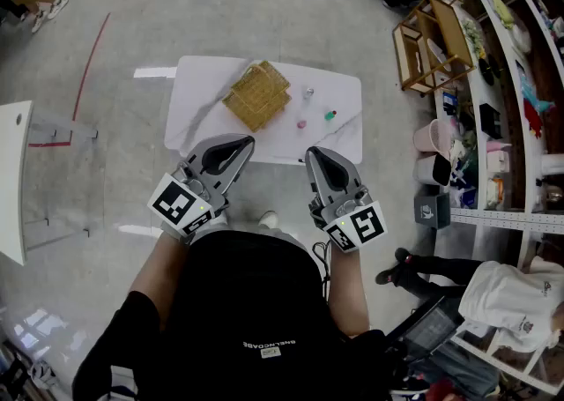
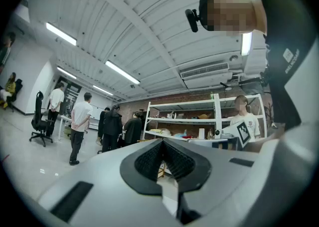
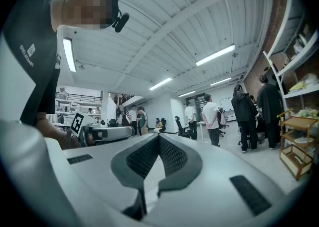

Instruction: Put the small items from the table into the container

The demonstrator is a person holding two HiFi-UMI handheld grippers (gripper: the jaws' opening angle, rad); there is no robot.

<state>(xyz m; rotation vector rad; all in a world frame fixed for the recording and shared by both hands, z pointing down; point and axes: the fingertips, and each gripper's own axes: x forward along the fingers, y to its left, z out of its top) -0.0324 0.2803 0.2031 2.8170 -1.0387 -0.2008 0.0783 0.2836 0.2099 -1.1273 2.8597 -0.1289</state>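
In the head view a white table (image 1: 198,82) carries a woven straw basket (image 1: 256,95) at its middle. To the basket's right lie three small items: a clear little bottle (image 1: 308,92), a green piece (image 1: 330,115) and a pink piece (image 1: 301,124). Both grippers are held level near my body, short of the table's near edge. My left gripper (image 1: 245,140) (image 2: 162,141) has its jaws together with nothing between them. My right gripper (image 1: 311,155) (image 3: 159,136) is likewise shut and empty. The two gripper views face out into the room and show neither table nor items.
A wooden rack (image 1: 432,38) and long shelves (image 1: 520,82) with goods stand at the right, with a pink bucket (image 1: 432,136) beside them. Another white tabletop (image 1: 13,179) is at the left. A person in white (image 1: 511,298) sits at the lower right; people stand around the room.
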